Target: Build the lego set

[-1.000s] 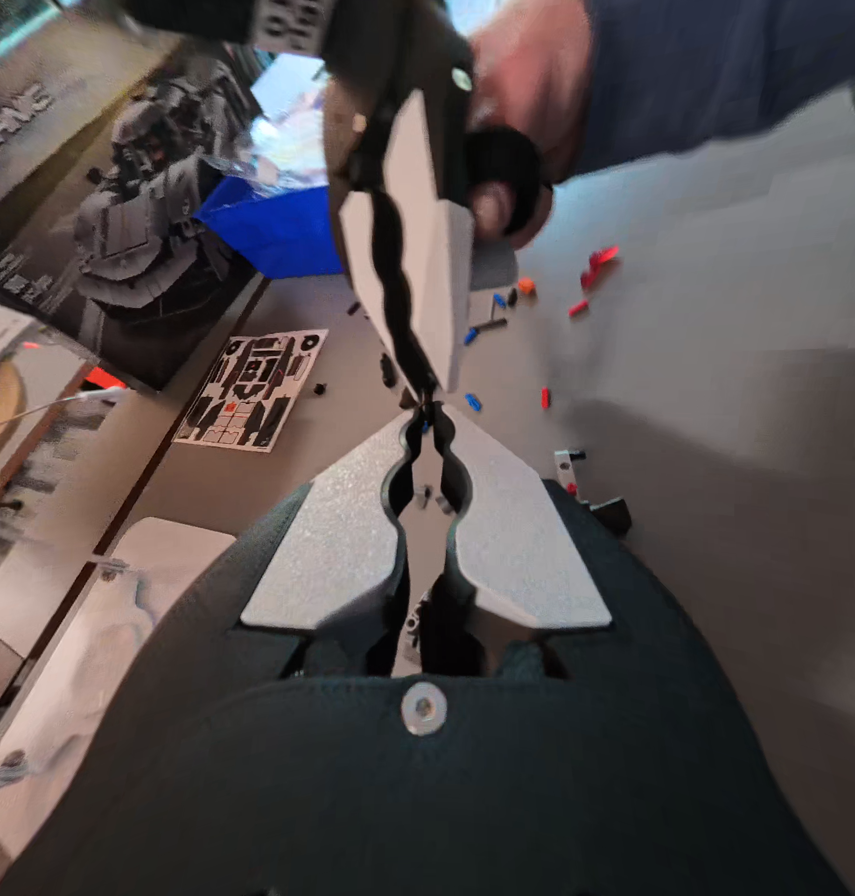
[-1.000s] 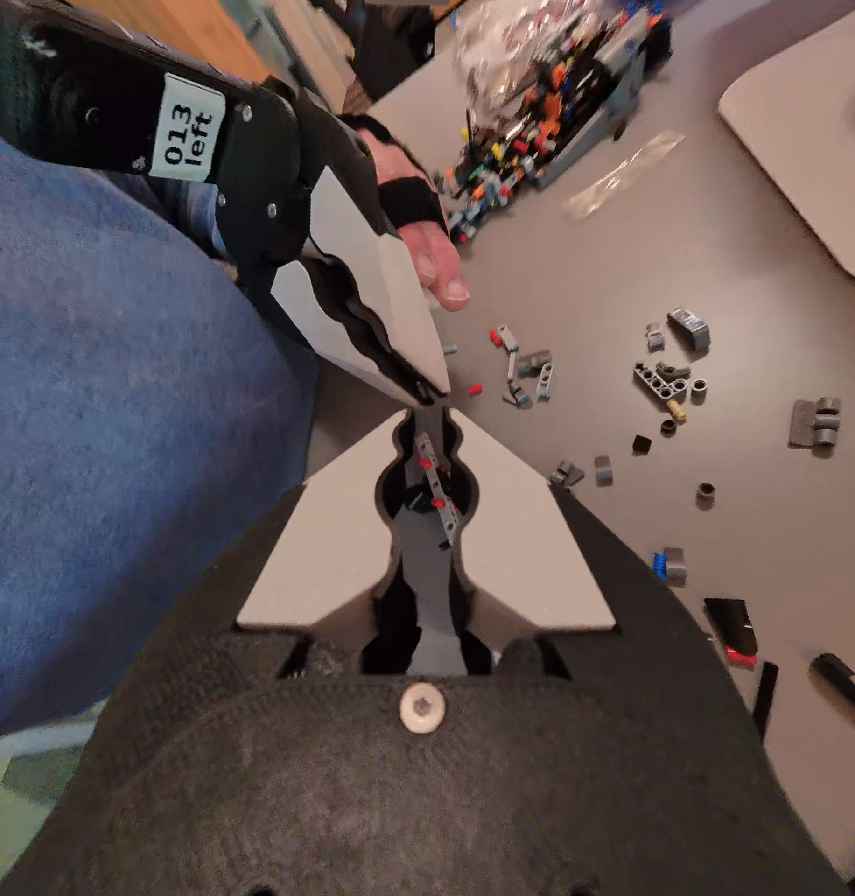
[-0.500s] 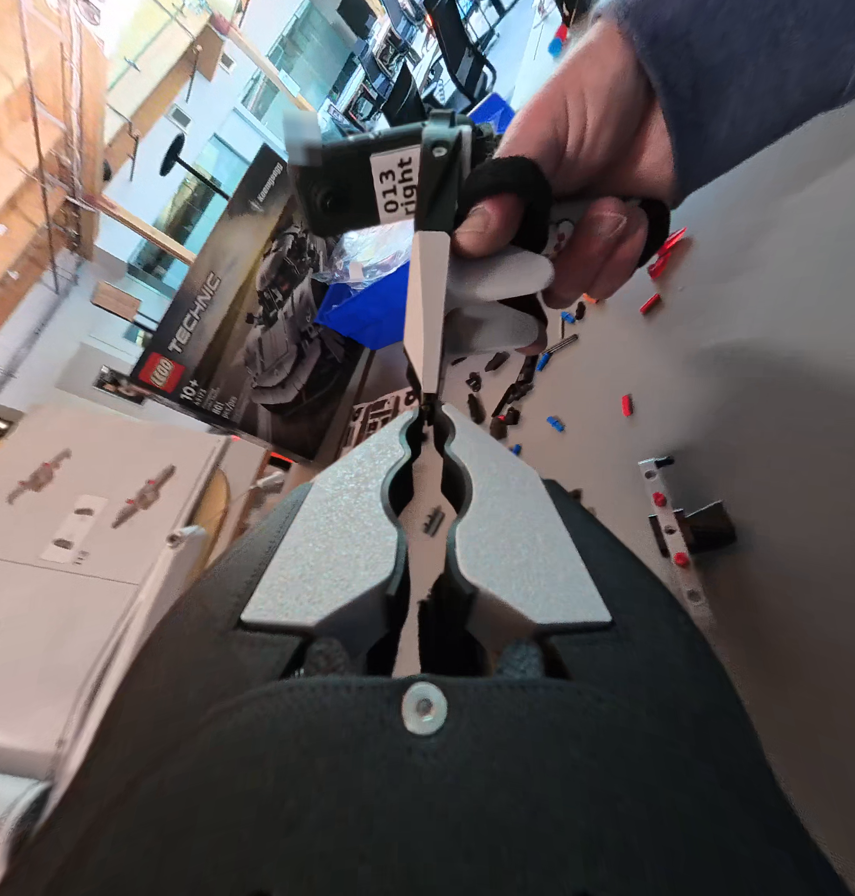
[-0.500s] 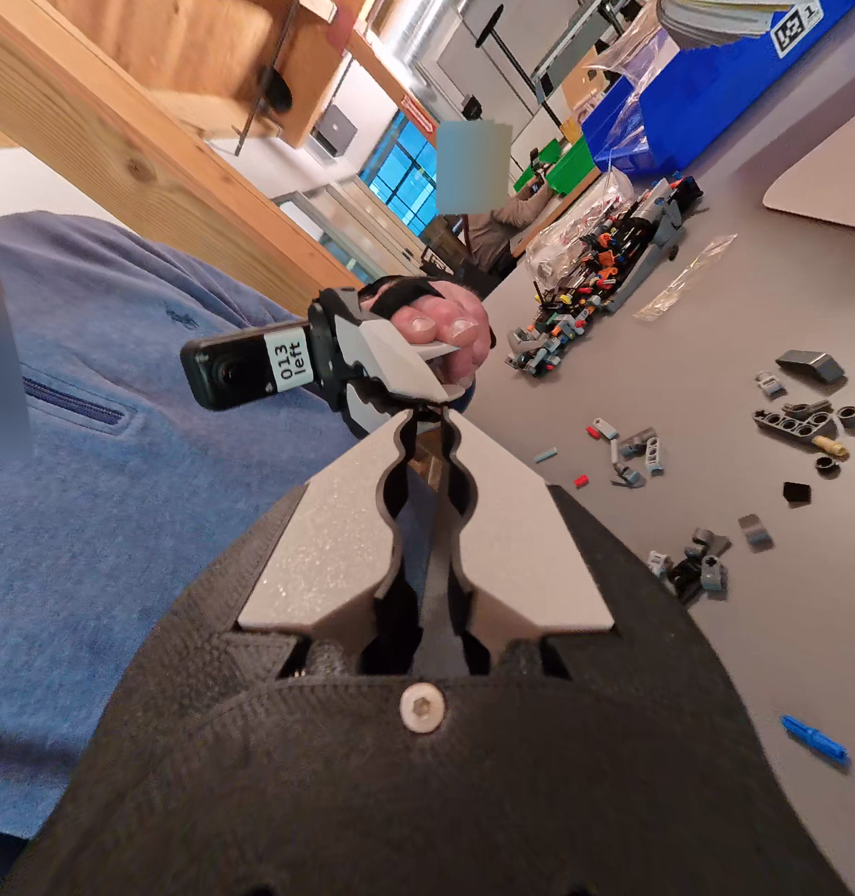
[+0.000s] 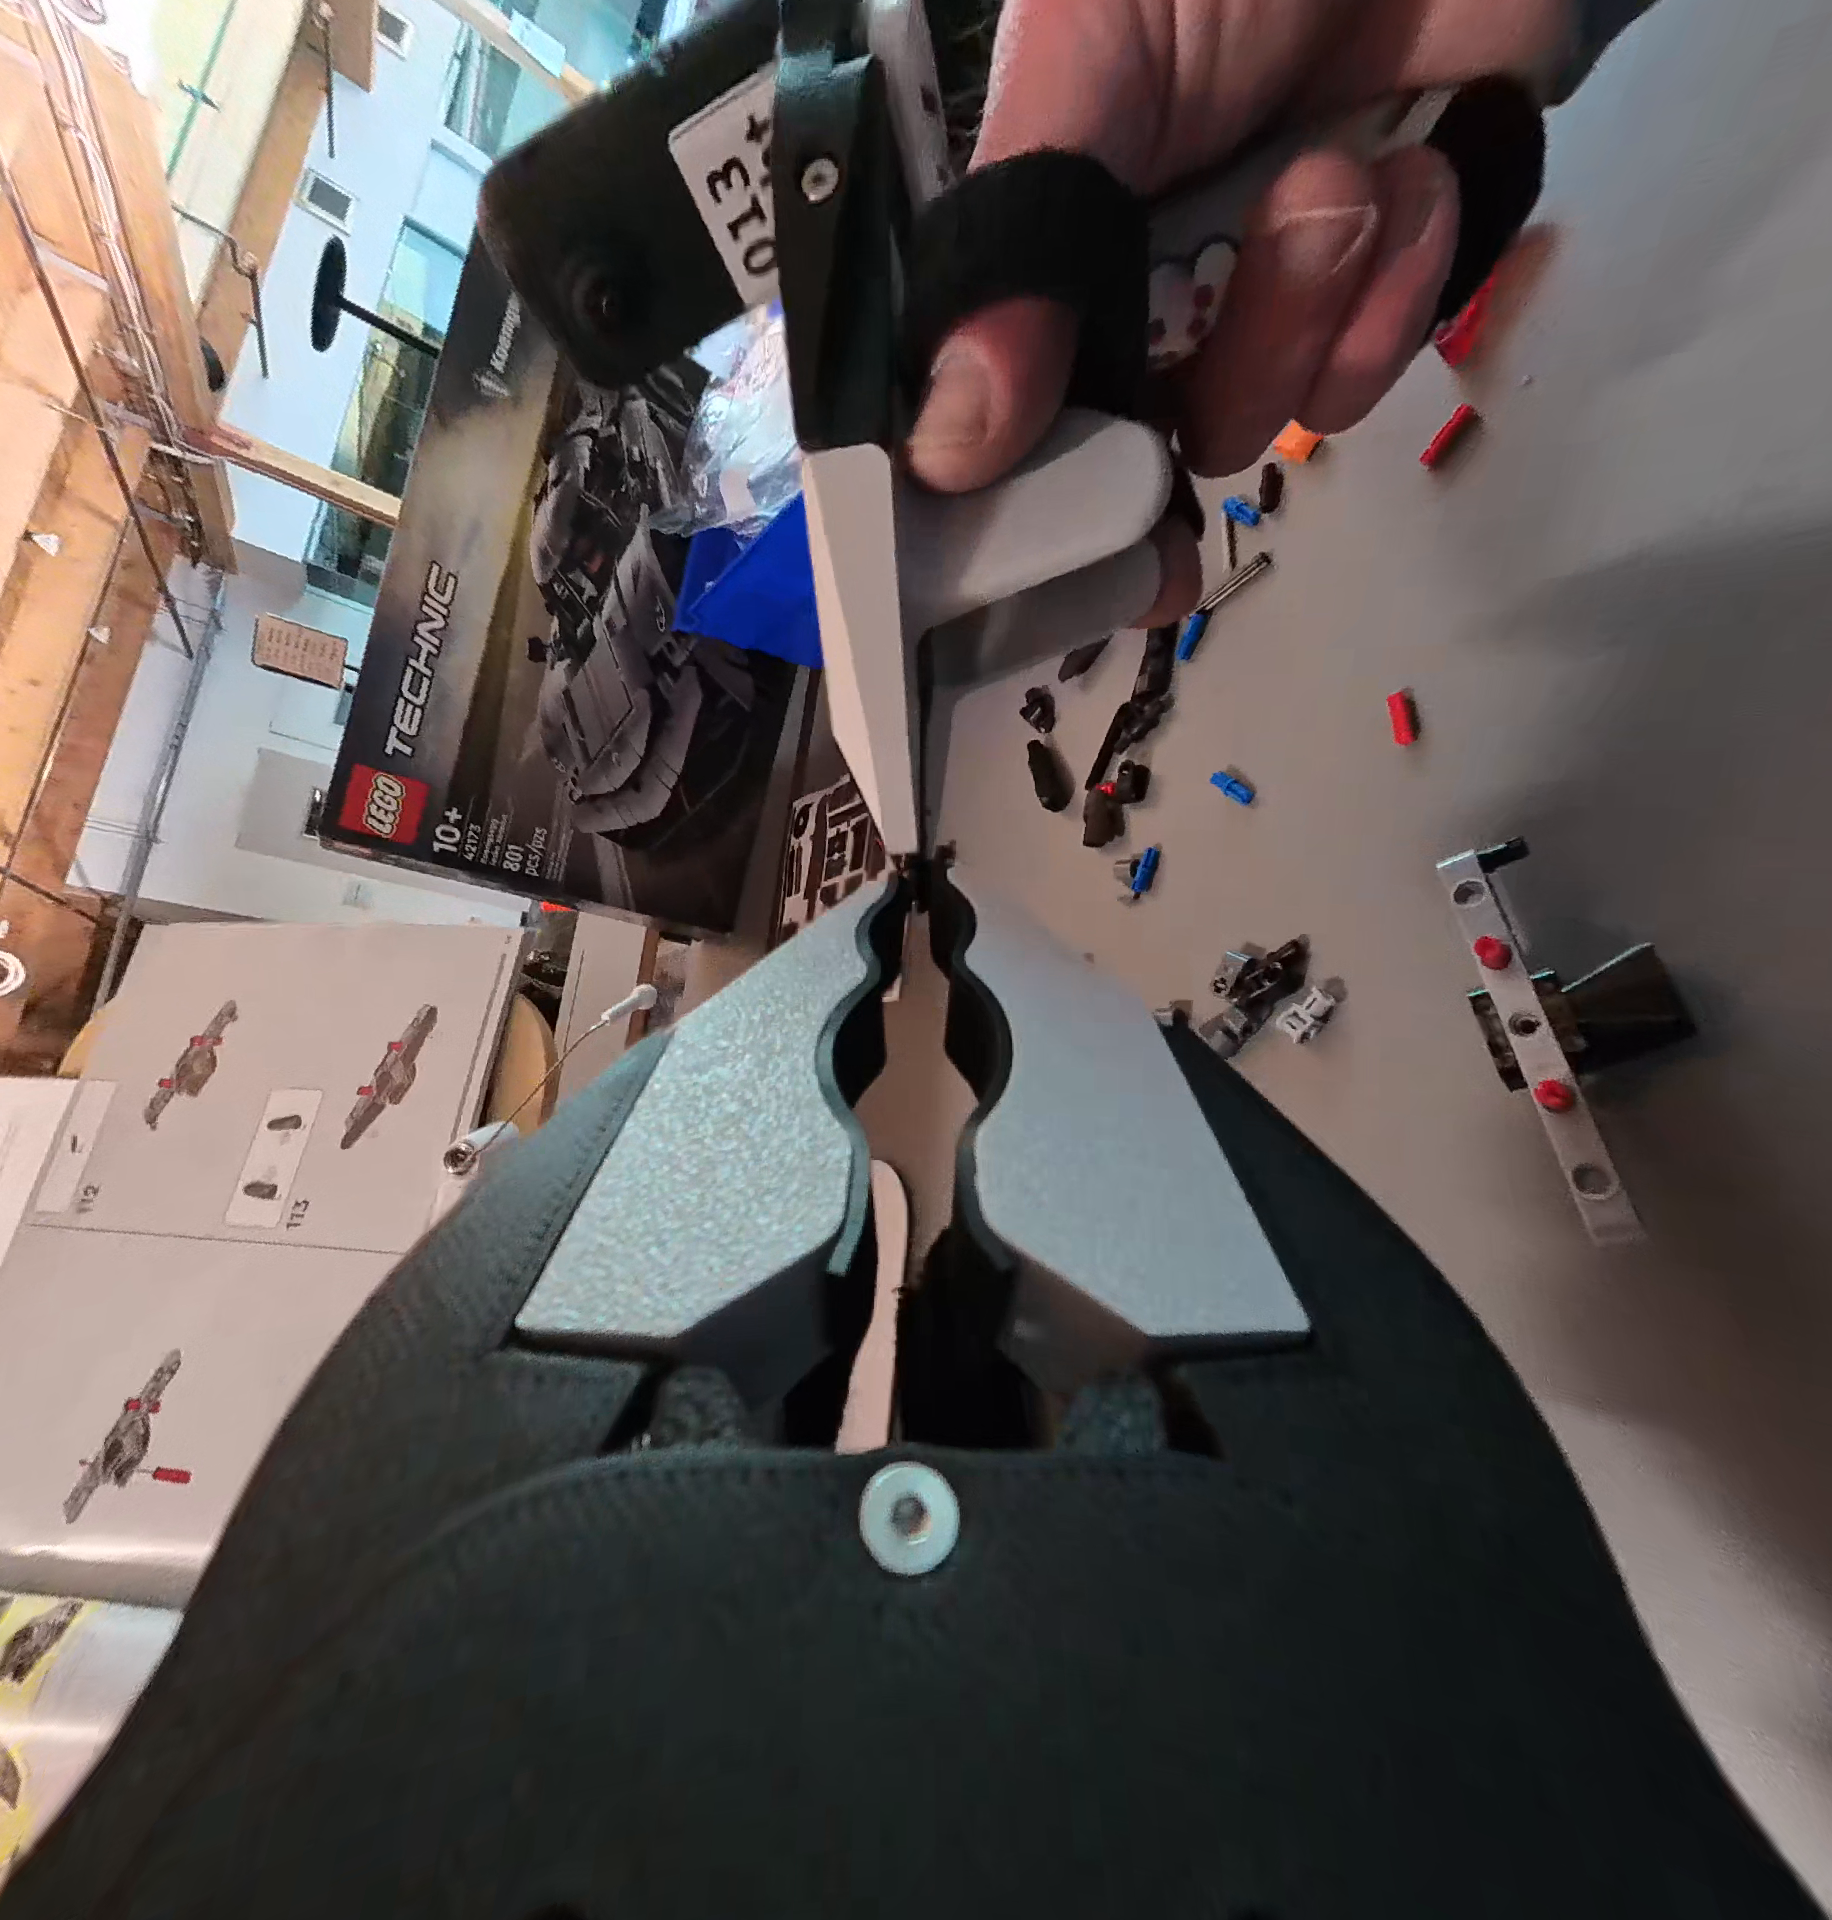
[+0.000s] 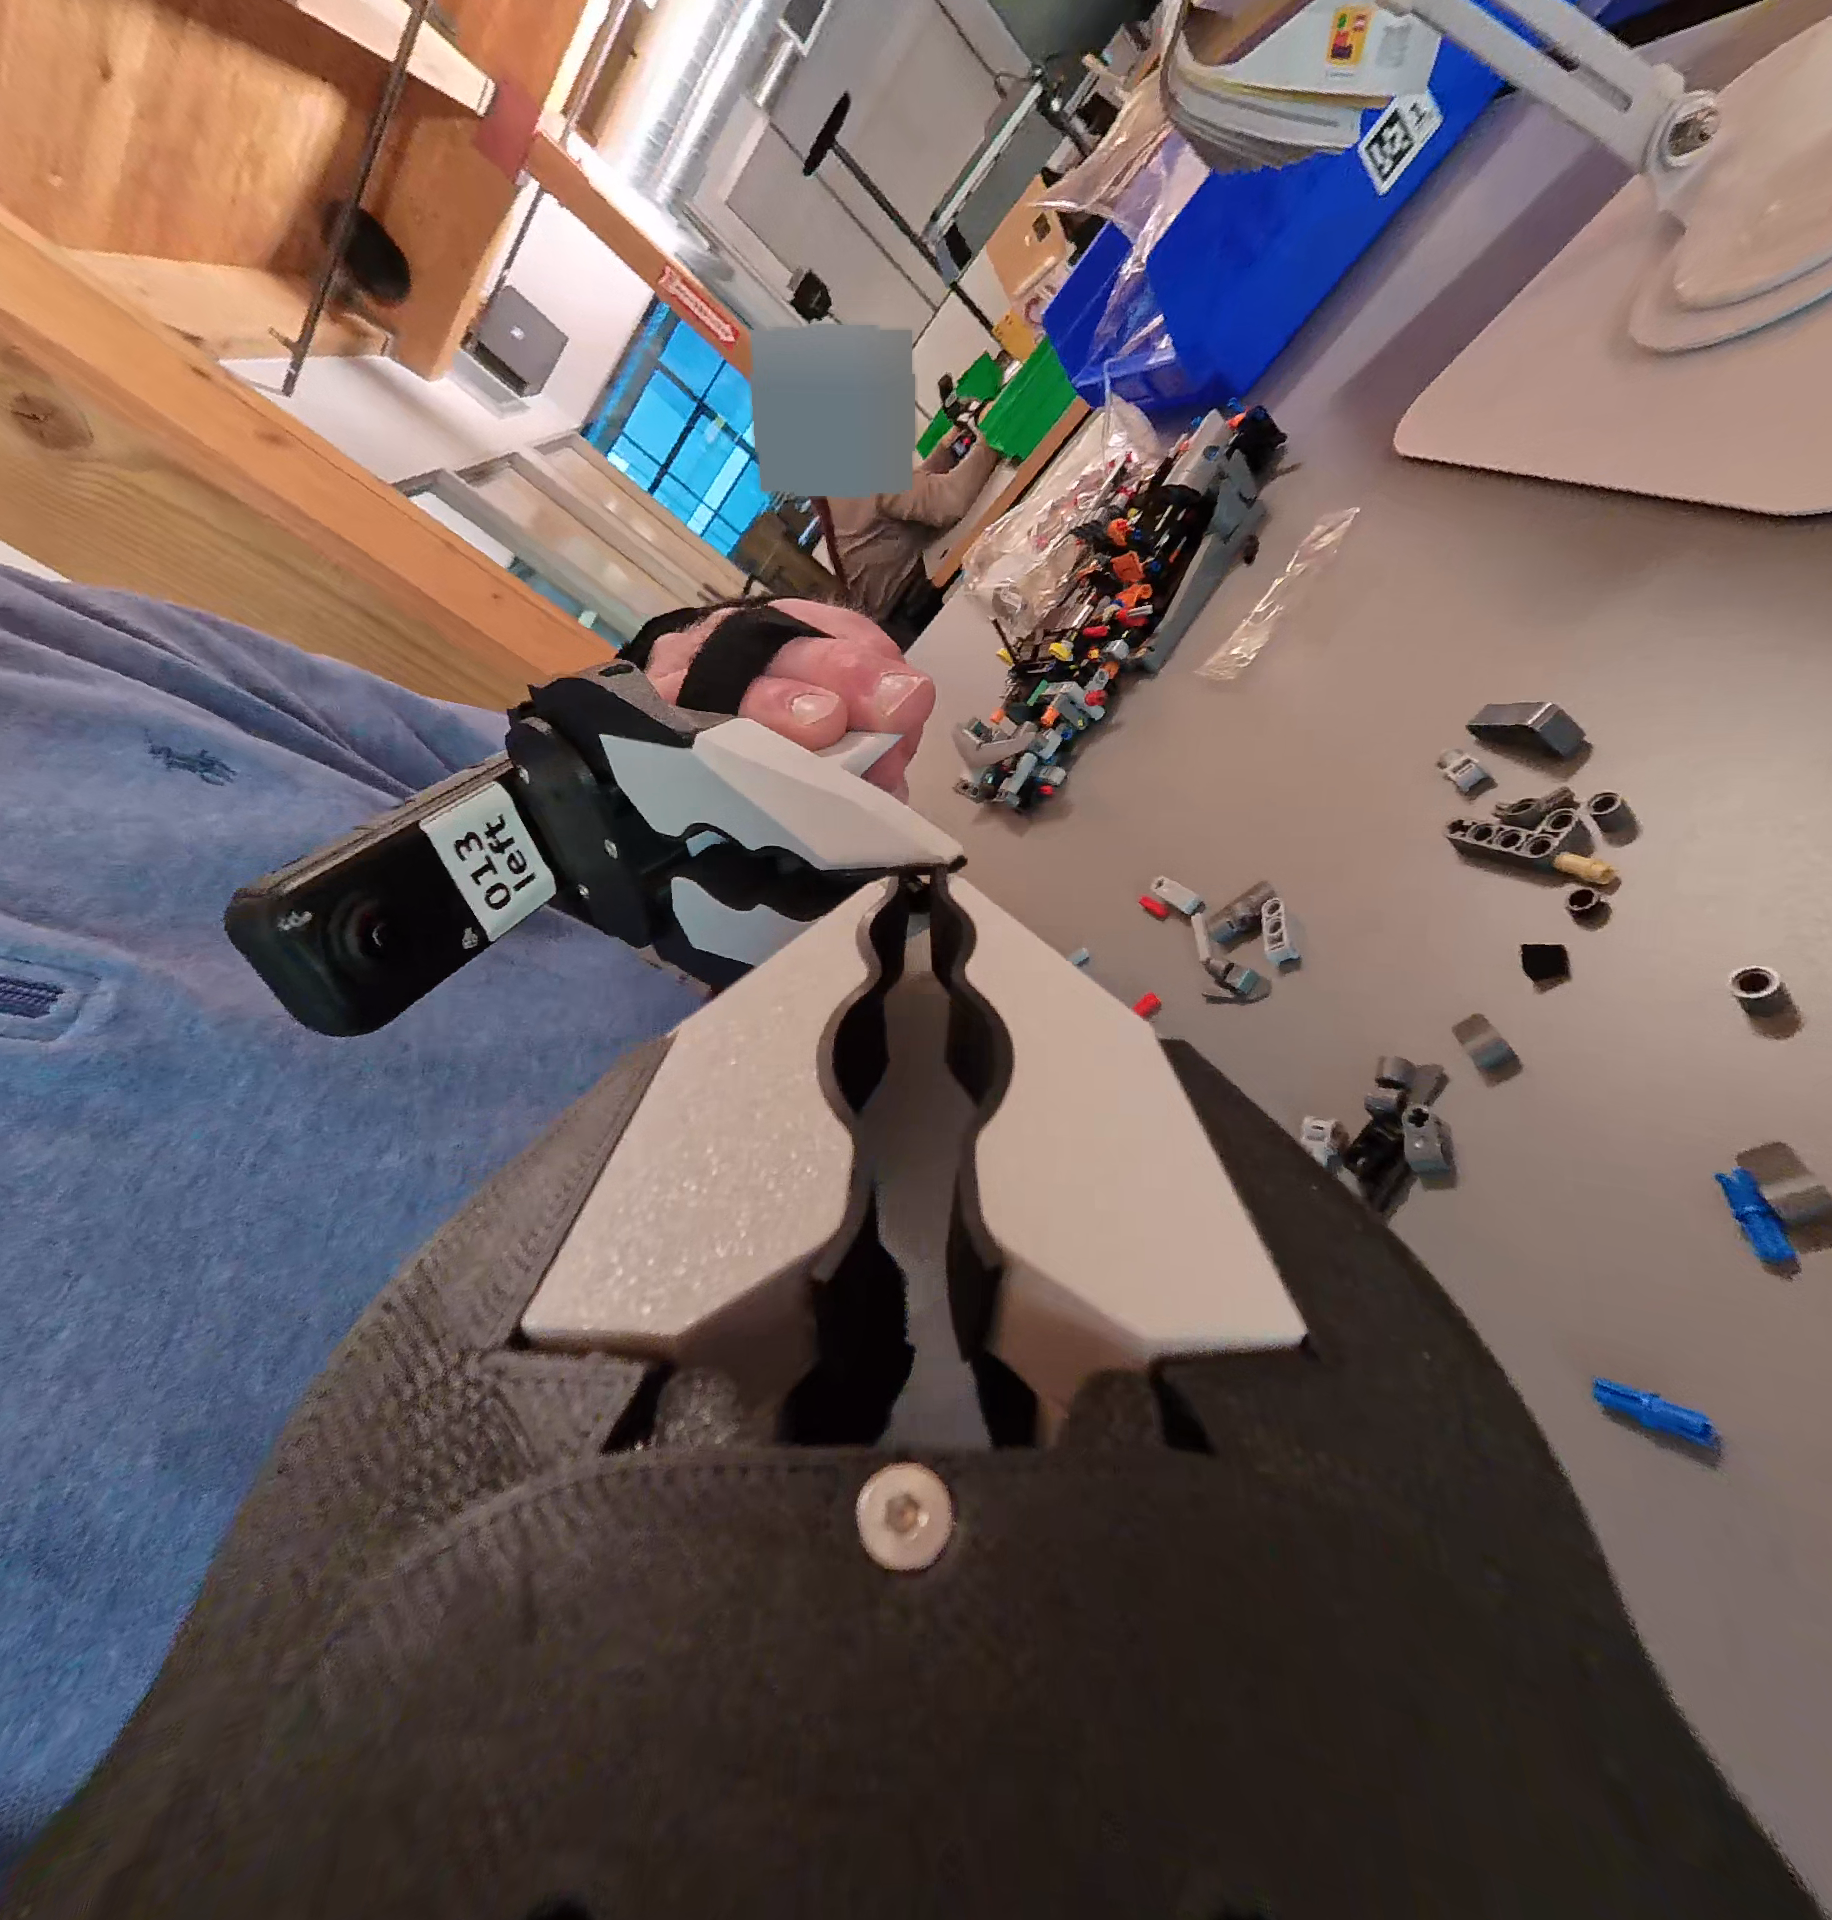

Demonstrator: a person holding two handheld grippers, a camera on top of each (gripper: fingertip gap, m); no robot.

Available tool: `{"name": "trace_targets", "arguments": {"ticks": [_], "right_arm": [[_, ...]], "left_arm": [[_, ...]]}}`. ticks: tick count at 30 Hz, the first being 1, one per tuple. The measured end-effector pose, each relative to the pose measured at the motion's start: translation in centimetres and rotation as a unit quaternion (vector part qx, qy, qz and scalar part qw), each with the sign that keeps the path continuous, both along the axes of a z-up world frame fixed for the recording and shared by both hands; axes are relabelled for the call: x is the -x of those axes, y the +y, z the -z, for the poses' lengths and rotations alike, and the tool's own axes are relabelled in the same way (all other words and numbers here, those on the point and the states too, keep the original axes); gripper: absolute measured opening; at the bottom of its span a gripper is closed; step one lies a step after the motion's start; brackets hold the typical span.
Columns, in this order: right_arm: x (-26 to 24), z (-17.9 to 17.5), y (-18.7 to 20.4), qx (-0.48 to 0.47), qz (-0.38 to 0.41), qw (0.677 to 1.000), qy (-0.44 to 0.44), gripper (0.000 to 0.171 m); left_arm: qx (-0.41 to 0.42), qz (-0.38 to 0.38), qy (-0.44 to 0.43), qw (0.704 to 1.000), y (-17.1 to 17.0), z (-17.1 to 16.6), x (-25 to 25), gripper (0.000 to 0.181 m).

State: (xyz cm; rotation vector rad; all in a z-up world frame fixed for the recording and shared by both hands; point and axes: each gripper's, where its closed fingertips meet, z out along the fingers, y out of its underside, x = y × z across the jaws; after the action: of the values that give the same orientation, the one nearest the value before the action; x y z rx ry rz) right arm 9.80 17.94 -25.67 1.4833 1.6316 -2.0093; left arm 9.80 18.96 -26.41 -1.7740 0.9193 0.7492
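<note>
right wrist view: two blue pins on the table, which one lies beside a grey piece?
The upper blue pin, beside a grey piece. The lower blue pin lies alone.

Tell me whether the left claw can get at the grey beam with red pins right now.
Probably not yet: the left claw is shut, off the table, tip to tip with the right claw. The grey beam lies uncovered, so once freed the path looks open.

Grey-fingered left gripper (image 5: 922,894) and grey-fingered right gripper (image 6: 922,883) meet tip to tip above the table, both with jaws nearly closed; bare hands (image 5: 1182,239) in black finger straps squeeze the handles
</note>
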Motion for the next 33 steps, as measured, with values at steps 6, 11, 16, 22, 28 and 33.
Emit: {"name": "trace_targets", "arguments": {"ticks": [6,11,16,22,28,33], "right_arm": [[-0.2,0.0,0.8,-0.004,0.041,0.999,0.020,0.001],[-2.3,0.5,1.8,-0.025,0.082,0.996,0.027,0.001],[-4.9,2.8,1.9,-0.060,0.111,0.992,0.002,0.001],[-7.1,5.3,1.2,-0.083,0.141,0.986,-0.026,0.000],[-8.7,6.7,0.7,-0.091,0.162,0.982,-0.039,0.000],[-9.8,7.8,-0.2,-0.101,0.172,0.979,-0.044,0.001]], "left_arm": [[0.017,-0.019,-0.074,0.997,-0.2,0.2,0.6,0.012],[0.186,0.001,-0.237,0.953,-3.9,4.7,0.3,0.019],[0.306,-0.013,-0.266,0.914,-7.6,10.3,-0.8,0.019],[0.360,-0.021,-0.266,0.894,-8.8,13.9,-2.7,0.015],[0.359,0.002,-0.287,0.888,-8.7,13.9,-5.6,0.019],[0.267,-0.034,-0.261,0.927,-7.7,11.6,-3.2,0.044]]}}
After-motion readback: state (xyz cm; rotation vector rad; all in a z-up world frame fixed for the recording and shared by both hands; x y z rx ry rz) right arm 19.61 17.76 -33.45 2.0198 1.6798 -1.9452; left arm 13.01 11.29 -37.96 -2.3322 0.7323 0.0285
